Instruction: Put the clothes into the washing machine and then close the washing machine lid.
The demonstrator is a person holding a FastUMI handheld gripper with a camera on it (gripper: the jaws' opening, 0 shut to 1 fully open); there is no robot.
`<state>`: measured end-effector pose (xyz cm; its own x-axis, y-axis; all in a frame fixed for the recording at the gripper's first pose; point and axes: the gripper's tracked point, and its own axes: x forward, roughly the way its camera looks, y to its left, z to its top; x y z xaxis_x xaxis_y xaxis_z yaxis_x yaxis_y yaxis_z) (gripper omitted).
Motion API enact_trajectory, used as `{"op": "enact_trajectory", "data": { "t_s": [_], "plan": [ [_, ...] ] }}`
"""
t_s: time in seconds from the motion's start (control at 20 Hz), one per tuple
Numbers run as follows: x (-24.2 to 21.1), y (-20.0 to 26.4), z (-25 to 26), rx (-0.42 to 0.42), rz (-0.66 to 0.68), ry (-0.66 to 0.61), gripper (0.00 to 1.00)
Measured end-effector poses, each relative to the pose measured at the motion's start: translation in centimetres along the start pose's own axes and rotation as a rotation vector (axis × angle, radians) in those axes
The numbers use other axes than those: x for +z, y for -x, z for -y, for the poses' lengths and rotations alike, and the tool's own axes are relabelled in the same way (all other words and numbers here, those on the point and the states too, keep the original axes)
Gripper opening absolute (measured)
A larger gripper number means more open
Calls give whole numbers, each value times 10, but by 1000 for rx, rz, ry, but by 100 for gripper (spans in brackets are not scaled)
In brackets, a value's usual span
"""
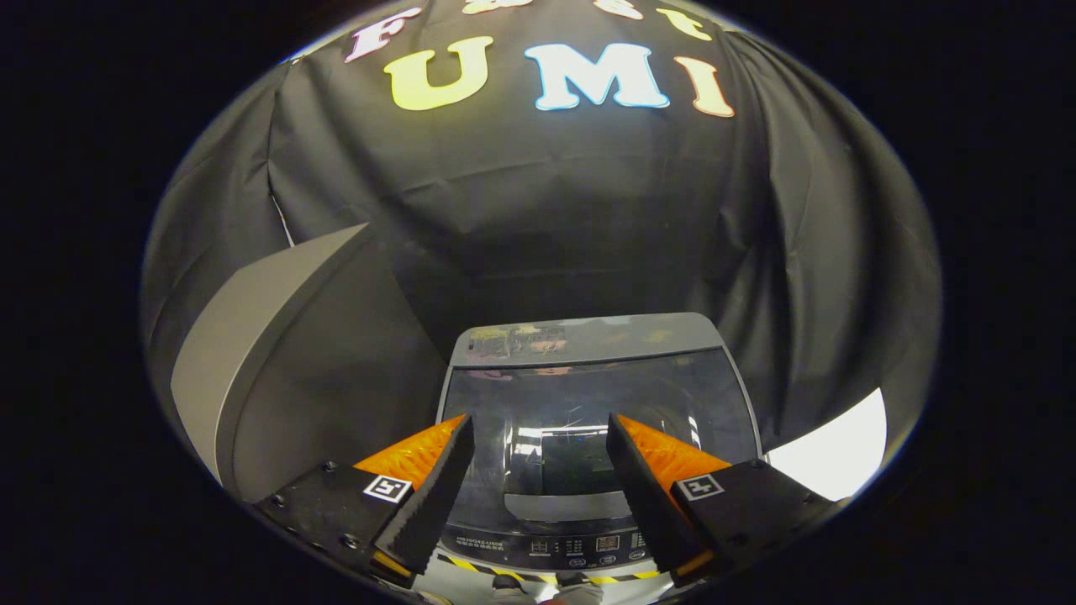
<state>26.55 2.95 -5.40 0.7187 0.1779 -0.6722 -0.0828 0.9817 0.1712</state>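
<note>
While the gripper (pixel 538 441) is hovering above the washing machine (pixel 588 420), its jaws are standing wide apart and holding nothing — the glass lid (pixel 572 403) is lying shut between and beyond them. Just below the fingertips, the control panel (pixel 559 546) is showing. Off to one side, a grey slab (pixel 252 361) is leaning against the booth's cloth wall (pixel 546 210).

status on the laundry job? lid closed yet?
Looks near the end. Done: the washing machine has its glass lid lying flat and closed; whether clothes are inside cannot be told through it. In hand: nothing, the gripper hangs open above the lid. Left: nothing visible.
</note>
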Motion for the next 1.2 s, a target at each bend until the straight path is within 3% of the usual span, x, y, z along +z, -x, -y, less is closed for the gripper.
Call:
{"op": "enact_trajectory", "data": {
  "t_s": [0.4, 0.65, 0.75, 1.0, 1.2],
  "plan": [
    [-36, 64, 19, 24, 257, -60, 98],
    [-71, 115, 44, -48, 437, 111, 98],
    [-80, 140, 40, -42, 512, 176, 98],
    [-115, 178, 37, -67, 585, 202, 98],
    [-129, 207, 17, -33, 661, 210, 98]
  ]
}}
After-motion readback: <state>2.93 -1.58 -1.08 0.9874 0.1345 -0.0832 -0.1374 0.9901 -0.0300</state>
